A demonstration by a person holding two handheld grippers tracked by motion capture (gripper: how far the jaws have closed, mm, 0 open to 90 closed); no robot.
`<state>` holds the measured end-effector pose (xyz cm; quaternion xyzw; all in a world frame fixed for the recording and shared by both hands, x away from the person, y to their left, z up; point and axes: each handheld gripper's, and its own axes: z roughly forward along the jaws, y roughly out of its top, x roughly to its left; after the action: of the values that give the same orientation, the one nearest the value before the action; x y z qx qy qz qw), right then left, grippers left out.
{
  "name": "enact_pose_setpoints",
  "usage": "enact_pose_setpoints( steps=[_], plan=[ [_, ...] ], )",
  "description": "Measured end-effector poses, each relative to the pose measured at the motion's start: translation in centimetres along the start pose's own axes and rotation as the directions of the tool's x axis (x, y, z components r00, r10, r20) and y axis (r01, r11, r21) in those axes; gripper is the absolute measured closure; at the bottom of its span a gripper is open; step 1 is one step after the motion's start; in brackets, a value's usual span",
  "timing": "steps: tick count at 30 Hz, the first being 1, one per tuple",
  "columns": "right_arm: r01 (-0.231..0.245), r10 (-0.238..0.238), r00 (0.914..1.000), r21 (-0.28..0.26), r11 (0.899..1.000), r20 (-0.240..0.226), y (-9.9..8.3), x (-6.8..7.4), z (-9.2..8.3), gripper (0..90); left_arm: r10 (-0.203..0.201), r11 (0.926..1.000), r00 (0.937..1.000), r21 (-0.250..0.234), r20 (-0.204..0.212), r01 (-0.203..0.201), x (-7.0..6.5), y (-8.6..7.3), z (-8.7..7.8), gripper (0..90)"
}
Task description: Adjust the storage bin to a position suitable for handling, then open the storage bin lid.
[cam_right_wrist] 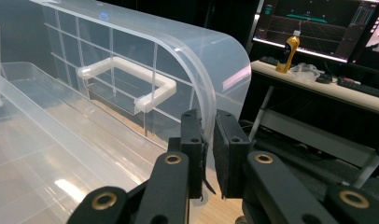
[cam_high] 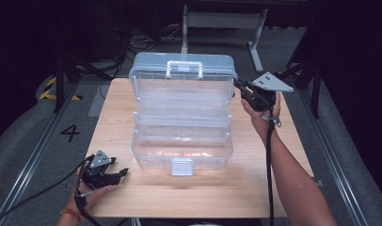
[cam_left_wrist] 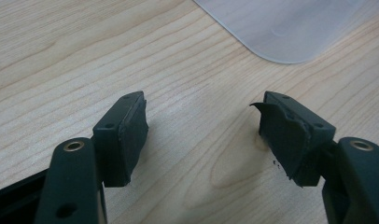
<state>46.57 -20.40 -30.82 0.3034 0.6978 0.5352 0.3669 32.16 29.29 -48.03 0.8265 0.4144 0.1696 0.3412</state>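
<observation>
Clear plastic toolbox mid-worktop, lid swung up. Right claw pinches lid's thin edge. Left claw wide, empty. Box light, slick, flexes; grip rim or handle.

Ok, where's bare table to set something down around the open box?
Bare wood lies left of the clear box, by the left gripper, along the front edge, and right of the box. The table middle is crowded; the right gripper grips the lid.
</observation>
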Motion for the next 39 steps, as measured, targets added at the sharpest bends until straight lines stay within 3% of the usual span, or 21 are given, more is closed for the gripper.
enact_pose_setpoints(
  steps=[39],
  plan=[
    [-0.055,0.057,0.9979,0.057,0.997,-0.029,0.8,-2.1,2.8,82.4,0.000,1.0000,1.0000,0.001,0.003,0.000,0.1,0.1,0.1,31.6]
  ],
)
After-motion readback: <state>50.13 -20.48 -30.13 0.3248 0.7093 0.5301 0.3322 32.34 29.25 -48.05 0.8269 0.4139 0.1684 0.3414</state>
